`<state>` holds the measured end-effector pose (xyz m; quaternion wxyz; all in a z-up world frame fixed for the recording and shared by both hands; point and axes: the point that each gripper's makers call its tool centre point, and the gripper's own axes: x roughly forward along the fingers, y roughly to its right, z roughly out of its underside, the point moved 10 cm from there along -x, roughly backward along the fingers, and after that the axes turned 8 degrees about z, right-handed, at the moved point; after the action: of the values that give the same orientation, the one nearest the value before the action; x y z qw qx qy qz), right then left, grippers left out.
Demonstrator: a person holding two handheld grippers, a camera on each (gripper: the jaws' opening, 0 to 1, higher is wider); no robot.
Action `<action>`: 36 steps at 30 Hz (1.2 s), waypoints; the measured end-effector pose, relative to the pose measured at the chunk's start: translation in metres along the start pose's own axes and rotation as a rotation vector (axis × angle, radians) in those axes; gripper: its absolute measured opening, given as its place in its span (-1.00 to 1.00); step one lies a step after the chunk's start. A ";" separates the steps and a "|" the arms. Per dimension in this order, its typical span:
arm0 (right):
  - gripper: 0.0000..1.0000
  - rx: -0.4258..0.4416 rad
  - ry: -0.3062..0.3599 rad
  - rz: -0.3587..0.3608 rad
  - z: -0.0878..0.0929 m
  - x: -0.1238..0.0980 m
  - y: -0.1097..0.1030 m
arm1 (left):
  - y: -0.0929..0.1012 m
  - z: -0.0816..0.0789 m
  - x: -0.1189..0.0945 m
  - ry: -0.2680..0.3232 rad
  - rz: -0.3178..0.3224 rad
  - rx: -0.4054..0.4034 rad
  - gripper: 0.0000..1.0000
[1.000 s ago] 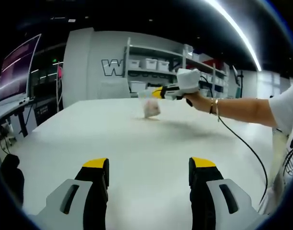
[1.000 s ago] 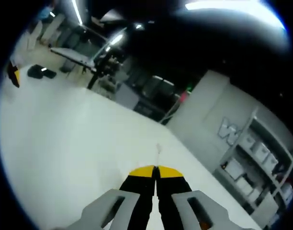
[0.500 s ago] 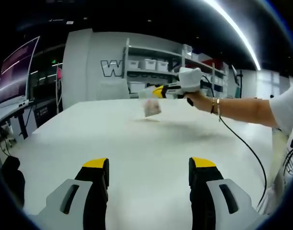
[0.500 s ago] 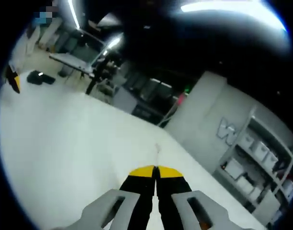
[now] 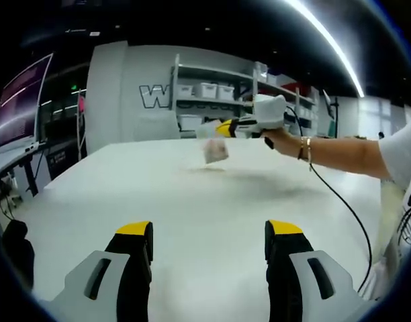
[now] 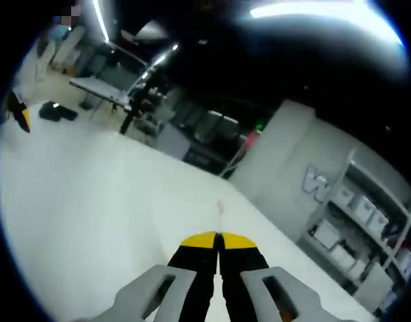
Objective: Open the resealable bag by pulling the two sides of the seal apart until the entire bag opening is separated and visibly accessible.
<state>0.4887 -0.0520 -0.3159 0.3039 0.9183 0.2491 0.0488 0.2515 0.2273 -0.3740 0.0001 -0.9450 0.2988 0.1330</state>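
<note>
The white table runs back to a shelving rack of storage bins, and your right gripper holds the resealable bag dangling above it, jaws pinched shut on its top edge. It looks light, limp film with something pale inside, hard to identify. Your left gripper sits spread wide, holding nothing; take the free seal lip opposite.

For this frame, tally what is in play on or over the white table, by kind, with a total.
Grippers: 2, the left gripper open low over the table, the right gripper shut on the bag.
Resealable bags: 1, the bag hanging clear of the table.
Total: 3.
</note>
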 end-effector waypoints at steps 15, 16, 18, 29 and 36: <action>-1.00 0.009 0.016 -0.001 -0.004 -0.019 -0.003 | 0.001 -0.004 0.000 0.008 0.011 0.007 0.33; -1.00 0.009 0.017 -0.001 -0.004 -0.020 -0.003 | 0.002 -0.004 0.000 0.009 0.012 0.006 0.33; -1.00 0.009 0.019 -0.003 -0.005 -0.019 -0.002 | 0.002 -0.004 -0.001 0.006 0.012 0.007 0.33; -1.00 0.018 0.028 -0.007 -0.003 -0.024 0.001 | 0.004 -0.003 -0.001 0.005 0.018 0.009 0.32; -1.00 0.023 0.043 -0.002 -0.005 -0.032 0.006 | 0.006 -0.004 0.000 0.003 0.025 0.015 0.32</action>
<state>0.4617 -0.0692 -0.3066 0.2878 0.9202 0.2570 0.0652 0.2492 0.2215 -0.3693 0.0053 -0.9413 0.3117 0.1294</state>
